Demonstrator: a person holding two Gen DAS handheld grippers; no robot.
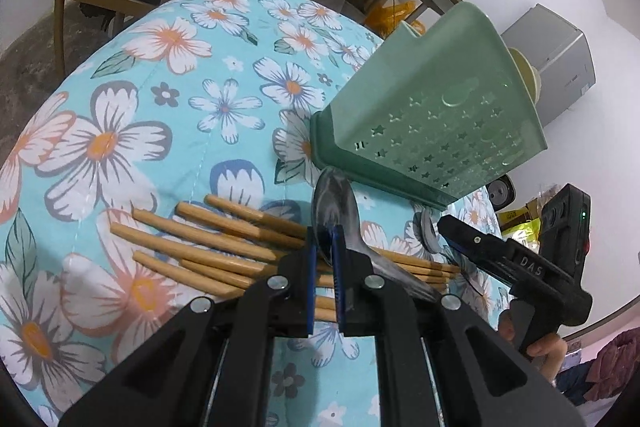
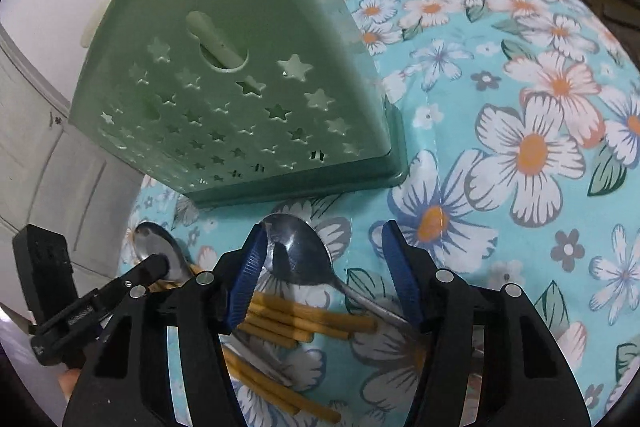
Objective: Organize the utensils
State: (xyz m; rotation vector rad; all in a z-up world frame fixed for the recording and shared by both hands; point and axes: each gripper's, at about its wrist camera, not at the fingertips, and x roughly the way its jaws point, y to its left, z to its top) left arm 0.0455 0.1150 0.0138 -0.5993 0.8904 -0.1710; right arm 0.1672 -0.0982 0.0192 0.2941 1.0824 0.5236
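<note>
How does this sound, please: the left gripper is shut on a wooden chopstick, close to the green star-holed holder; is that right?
Not quite. The left gripper is shut on a metal spoon, not a chopstick; the wooden chopsticks lie loose on the floral cloth. The left wrist view shows this. The green star-holed holder is indeed close by.

Green utensil holder: plastic, star cut-outs, upright on floral cloth, far side of utensils. My left tongs pinch steel spoon at bowl edge, bowl toward holder. Second steel spoon lies flat on cloth just before holder, bowl up, handle trailing back, between my right tongs, unpressed. Bamboo chopsticks in loose heap, roughly parallel, under spoon handles.
</note>
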